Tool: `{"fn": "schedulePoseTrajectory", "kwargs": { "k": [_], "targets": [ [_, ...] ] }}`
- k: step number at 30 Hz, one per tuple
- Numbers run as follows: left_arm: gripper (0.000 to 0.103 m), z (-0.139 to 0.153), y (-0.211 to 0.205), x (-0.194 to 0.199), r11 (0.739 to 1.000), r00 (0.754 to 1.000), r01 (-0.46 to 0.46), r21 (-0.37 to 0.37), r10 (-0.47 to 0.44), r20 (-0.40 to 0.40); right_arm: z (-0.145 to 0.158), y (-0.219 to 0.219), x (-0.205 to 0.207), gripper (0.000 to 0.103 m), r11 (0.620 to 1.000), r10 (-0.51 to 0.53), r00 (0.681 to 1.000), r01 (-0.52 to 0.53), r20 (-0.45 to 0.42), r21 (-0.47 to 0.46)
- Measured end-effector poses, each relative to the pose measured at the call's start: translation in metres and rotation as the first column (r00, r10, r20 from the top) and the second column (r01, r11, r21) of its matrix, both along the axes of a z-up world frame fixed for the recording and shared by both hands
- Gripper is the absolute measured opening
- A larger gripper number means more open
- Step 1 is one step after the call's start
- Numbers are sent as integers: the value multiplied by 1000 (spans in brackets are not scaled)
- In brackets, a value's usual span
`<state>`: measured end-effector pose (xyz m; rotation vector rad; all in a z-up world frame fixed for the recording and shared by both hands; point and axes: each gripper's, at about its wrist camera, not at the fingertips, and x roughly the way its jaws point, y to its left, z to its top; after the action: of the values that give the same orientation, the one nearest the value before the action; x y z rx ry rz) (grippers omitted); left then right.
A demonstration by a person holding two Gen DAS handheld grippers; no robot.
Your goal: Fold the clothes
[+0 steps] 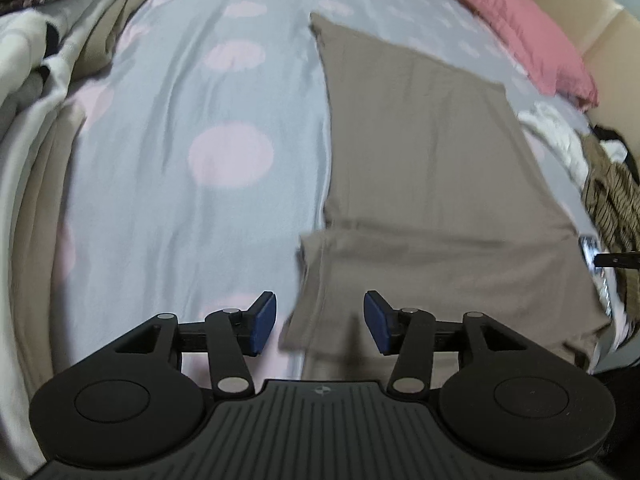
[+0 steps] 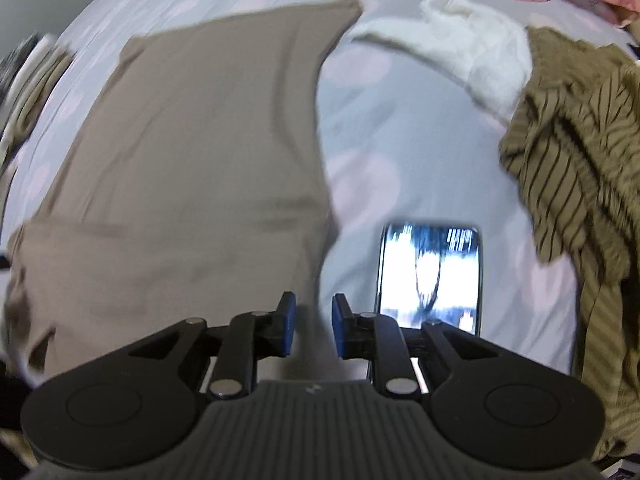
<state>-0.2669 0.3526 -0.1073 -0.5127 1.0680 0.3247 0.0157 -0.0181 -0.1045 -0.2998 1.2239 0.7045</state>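
A tan garment point(image 1: 420, 160) point(image 2: 192, 140) lies flat on the pale blue, pink-dotted bed sheet point(image 1: 180, 120), with a folded band across its near end. My left gripper point(image 1: 320, 320) hangs open over the garment's near left corner; the cloth lies below the gap and the blue pads point(image 1: 264, 320) do not touch it. My right gripper point(image 2: 314, 328) hovers over the garment's near right edge. Its jaws stand a narrow gap apart and nothing is pinched between them.
A phone point(image 2: 430, 272) with a lit screen lies on the sheet just right of the right gripper. An olive striped garment point(image 2: 572, 152) and a white one point(image 2: 480, 52) are heaped at the right. Folded clothes point(image 1: 40, 120) are stacked at the left. A pink pillow point(image 1: 520, 28) lies at the far right.
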Motion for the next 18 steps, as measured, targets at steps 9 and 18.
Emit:
{"fn": "schedulePoseTrajectory", "kwargs": {
  "k": [9, 18],
  "targets": [
    [45, -24, -11, -2, 997, 986, 43, 58, -33, -163, -35, -15, -37, 22, 982, 106, 994, -109, -29, -157],
    [46, -6, -6, -20, 992, 984, 25, 124, -3, -177, -9, -19, -48, 30, 981, 146, 988, -139, 41, -134]
  ]
}}
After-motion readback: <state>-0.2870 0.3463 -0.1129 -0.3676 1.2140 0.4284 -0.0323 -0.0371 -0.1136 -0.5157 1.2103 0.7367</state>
